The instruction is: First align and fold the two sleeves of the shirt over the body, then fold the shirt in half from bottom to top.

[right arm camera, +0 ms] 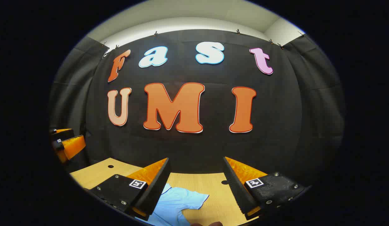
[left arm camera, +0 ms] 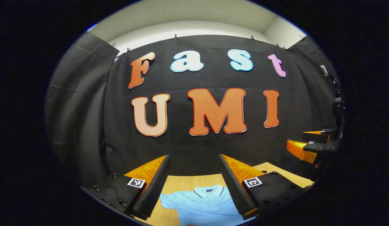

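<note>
1. In the left gripper view, the light blue polo shirt (left arm camera: pixel 204 204) is lying flat on the wooden desk (left arm camera: pixel 185 180), near the camera, with its collar pointing to the far side and a short button placket below it.
2. The left hand-held gripper (left arm camera: pixel 194 185) is hovering above the shirt with its fingers spread wide apart, holding nothing; the collar is showing in the gap between them.
3. The shirt is looking like thin, soft knit cloth: light, limp, and likely to drape and wrinkle when lifted, so I would judge a pinch at a sleeve's cuff edge the best hold.
4. The fingers' (left arm camera: pixel 153 185) inner faces are ribbed, which should be helping them grip thin fabric.
5. At the far right of this view, the right hand-held gripper (left arm camera: pixel 310 147) is hanging in the air, well apart from the shirt.
6. In the right gripper view, the right hand-held gripper (right arm camera: pixel 196 185) is also standing open and empty above the desk (right arm camera: pixel 213 185).
7. One short sleeve (right arm camera: pixel 194 199) is spreading out to the right over the smooth wood, its hem lying flat and free to grasp.
8. The left hand-held gripper (right arm camera: pixel 67 146) is showing at the far left.
</note>
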### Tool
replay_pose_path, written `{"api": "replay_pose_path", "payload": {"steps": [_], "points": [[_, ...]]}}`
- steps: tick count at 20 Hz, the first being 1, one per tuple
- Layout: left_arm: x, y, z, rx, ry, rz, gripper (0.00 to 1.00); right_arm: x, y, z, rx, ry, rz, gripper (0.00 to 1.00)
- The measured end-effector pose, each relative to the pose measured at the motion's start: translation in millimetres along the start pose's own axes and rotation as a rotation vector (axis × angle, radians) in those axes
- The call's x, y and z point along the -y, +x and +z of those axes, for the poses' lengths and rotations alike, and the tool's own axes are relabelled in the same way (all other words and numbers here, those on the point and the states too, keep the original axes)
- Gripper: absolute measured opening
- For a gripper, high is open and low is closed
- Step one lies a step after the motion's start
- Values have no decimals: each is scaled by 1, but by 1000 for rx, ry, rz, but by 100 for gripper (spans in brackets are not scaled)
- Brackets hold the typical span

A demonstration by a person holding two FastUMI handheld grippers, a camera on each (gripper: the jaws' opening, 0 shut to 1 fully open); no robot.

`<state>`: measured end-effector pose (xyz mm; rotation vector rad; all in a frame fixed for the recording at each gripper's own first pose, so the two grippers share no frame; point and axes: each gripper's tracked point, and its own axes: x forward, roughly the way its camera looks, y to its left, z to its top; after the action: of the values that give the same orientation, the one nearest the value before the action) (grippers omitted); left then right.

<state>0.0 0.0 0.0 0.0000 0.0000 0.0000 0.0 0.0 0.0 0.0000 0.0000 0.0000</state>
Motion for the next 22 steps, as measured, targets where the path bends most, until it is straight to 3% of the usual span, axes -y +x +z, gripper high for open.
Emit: {"api": "replay_pose_path", "payload": {"steps": [13,22], "points": [[-16,19,3,23,9,50,98,-10,38,-17,-50,26,20,99],[-21,36,-12,-23,32,93,98,1,77,-68,-203,11,12,99]]}}
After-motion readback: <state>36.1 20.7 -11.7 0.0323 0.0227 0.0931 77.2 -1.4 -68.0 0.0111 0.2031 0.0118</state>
